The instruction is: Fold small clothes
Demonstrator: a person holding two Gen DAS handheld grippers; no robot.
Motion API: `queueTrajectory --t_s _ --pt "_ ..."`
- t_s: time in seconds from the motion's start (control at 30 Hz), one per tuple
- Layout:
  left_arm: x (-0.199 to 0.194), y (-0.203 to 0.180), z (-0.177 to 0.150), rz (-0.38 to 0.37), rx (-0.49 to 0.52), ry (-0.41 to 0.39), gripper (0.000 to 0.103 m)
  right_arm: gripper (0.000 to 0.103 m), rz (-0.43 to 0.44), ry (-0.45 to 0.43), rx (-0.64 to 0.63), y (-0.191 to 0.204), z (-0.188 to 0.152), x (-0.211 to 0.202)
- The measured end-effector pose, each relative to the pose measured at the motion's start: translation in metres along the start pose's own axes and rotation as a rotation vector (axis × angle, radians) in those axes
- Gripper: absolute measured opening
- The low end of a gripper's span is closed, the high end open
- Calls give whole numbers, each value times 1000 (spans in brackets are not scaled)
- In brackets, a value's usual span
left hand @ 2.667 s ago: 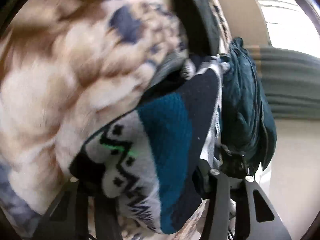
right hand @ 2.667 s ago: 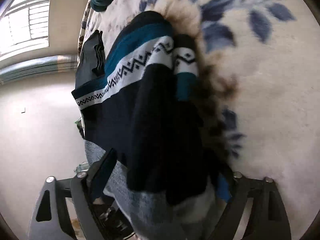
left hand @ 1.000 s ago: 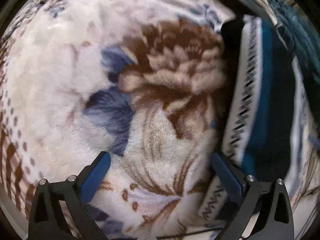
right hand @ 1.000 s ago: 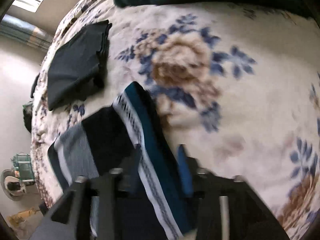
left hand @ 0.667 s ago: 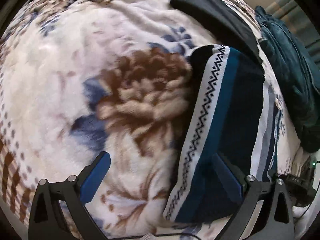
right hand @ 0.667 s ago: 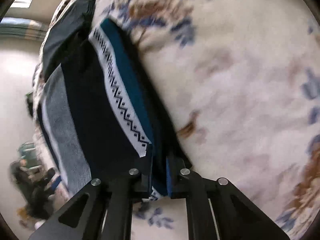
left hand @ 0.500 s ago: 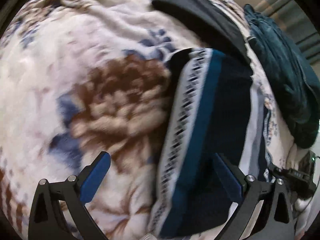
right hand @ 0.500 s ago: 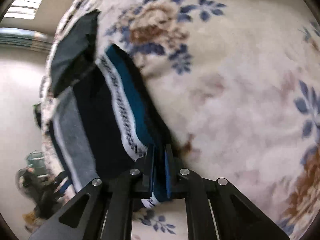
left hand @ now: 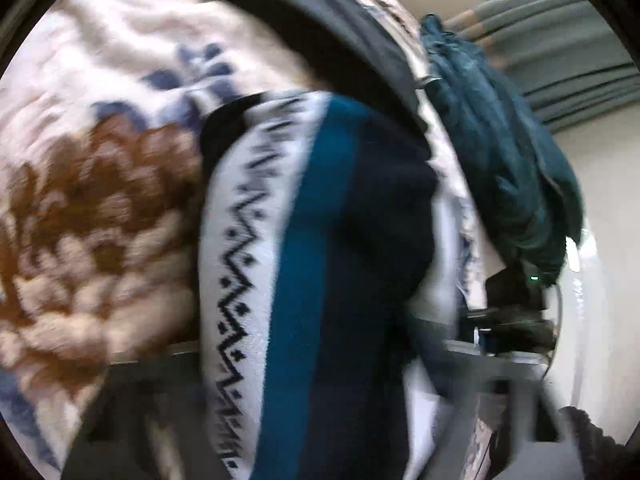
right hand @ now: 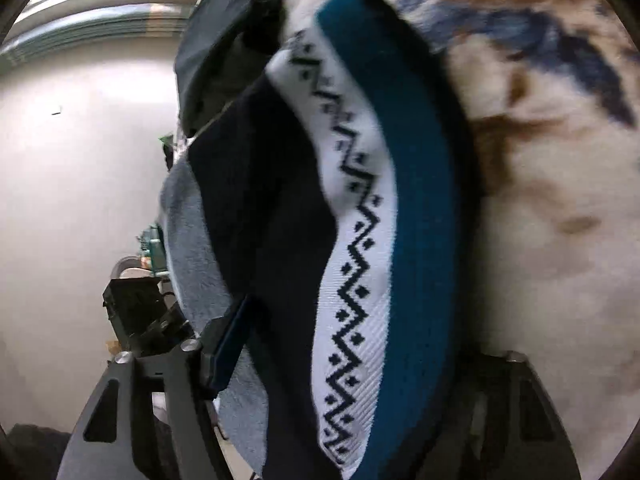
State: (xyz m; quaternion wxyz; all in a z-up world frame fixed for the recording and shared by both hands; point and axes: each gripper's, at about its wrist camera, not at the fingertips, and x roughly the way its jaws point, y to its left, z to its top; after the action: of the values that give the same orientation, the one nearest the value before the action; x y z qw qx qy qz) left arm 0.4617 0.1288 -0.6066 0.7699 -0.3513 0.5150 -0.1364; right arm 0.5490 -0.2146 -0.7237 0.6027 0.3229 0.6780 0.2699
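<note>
A: Two claws are on the patterned sweater [right hand: 360, 280] at once. The right claw [right hand: 344, 360] has the folded bundle between its fingers, the blue pad [right hand: 230, 344] pressing its dark side, though the jaws are easing apart a touch. The left claw [left hand: 320, 400] is blurred; its jaws are closing with the sweater's near edge between them, but I cannot tell if the pads bite yet.

B: Where does the sweater lie?

A: On the floral blanket [left hand: 100, 200], beside its brown flower, with a folded black garment [left hand: 328, 32] just beyond it and a teal garment [left hand: 500, 160] further off.

B: So how to fold it well?

A: I'd judge: grip every layer, keep both claws level with each other, lift together, and lay the zigzag band straight so the edges meet.
</note>
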Motion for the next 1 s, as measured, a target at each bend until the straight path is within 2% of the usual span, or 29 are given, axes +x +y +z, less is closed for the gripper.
queueTrajectory --t_s 0.1,0.23,0.33,0.53,0.63,0.77,0.87,0.93,0.97,1.0 --pt "-9 -10 8 -26 11 -7 23 28 -33 -61 25 8 -11 -4" --pt "-24 -20 22 -73 29 25 21 27 -46 -146 48 25 -22 -23" --pt "-36 -30 46 -107 63 51 21 26 -43 -191 51 49 -30 -40" --pt "-63 -56 131 -155 143 59 20 26 -22 -320 35 120 -17 -64" --pt "-72 -76 191 -174 197 51 21 26 -4 -399 24 157 9 -75" --pt "-60 -91 272 -172 248 45 21 26 21 -476 12 193 76 -82" --pt "-37 -88 332 -140 269 46 21 26 28 -509 27 208 136 -65" --pt "-19 -79 358 -114 272 63 21 26 12 -506 39 208 171 -53" --pt "-4 -73 373 -103 263 81 22 26 -5 -502 43 207 190 -47" --pt "15 -64 387 -70 263 109 28 26 -35 -489 49 204 209 -37"
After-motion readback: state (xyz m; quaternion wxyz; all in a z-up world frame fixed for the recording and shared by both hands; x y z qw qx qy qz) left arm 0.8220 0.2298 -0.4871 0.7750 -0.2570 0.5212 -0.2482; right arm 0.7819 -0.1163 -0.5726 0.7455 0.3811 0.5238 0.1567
